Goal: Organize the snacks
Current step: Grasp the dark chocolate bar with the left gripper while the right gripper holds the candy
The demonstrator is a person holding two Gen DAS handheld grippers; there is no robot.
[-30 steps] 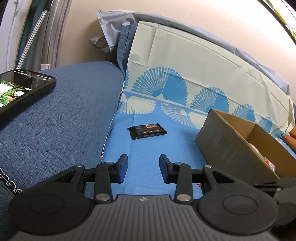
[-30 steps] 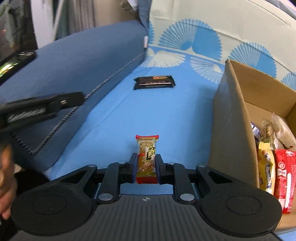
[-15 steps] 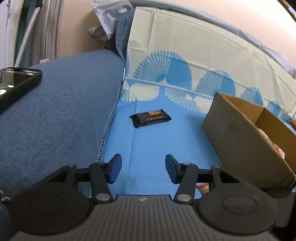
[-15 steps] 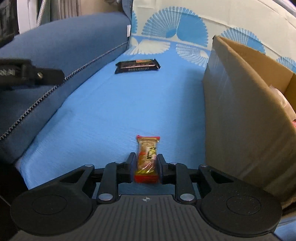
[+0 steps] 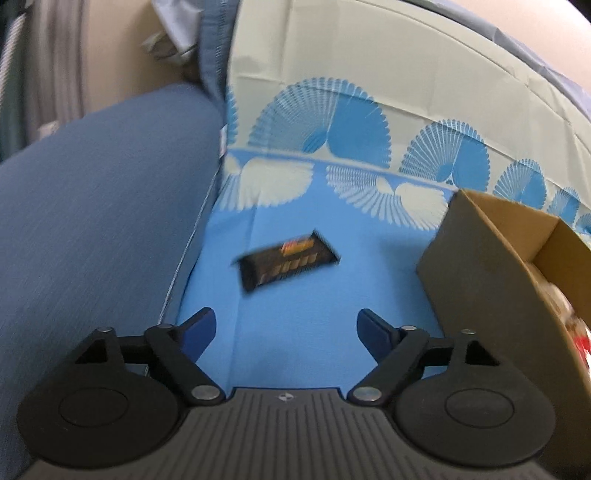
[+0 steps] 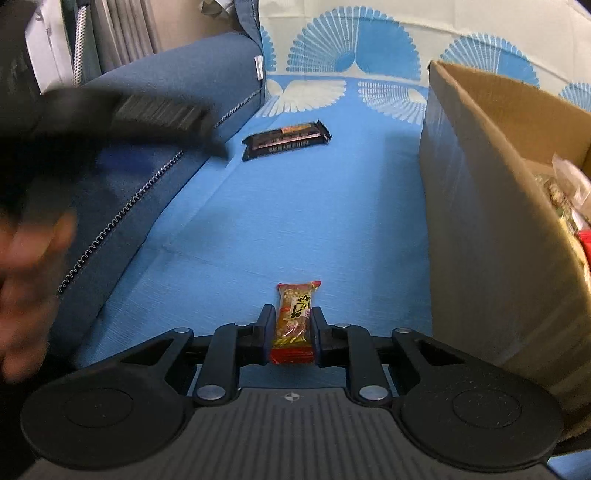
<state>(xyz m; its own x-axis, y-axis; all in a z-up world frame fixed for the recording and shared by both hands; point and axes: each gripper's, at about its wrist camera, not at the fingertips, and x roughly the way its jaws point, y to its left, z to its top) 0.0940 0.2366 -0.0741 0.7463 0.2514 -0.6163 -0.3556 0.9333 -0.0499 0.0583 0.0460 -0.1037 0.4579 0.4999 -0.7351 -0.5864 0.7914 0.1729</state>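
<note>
A: Looking along the right gripper [image 6: 289, 338], what does it have?

B: Its two fingers are clamped on a small orange snack packet [image 6: 295, 321] with red ends, held low over the near edge of the blue cloth [image 6: 314, 206].

A: And the left gripper [image 5: 285, 332]?

B: Its jaws are spread wide with nothing between them. Ahead of it a dark snack bar [image 5: 286, 258] lies flat on the cloth, toward the cloth's left edge and near the far end.

A: What carries all this?

B: A sofa seat covered by that blue cloth with pale fan prints, which runs up the backrest. The dark blue sofa arm [image 5: 96, 206] borders the cloth's left edge.

A: And on the right?

B: A cardboard box [image 6: 491, 206] stands open along the cloth's right edge, with wrapped snacks [image 6: 569, 206] inside. Curtains [image 6: 125, 33] hang behind the sofa arm.
</note>
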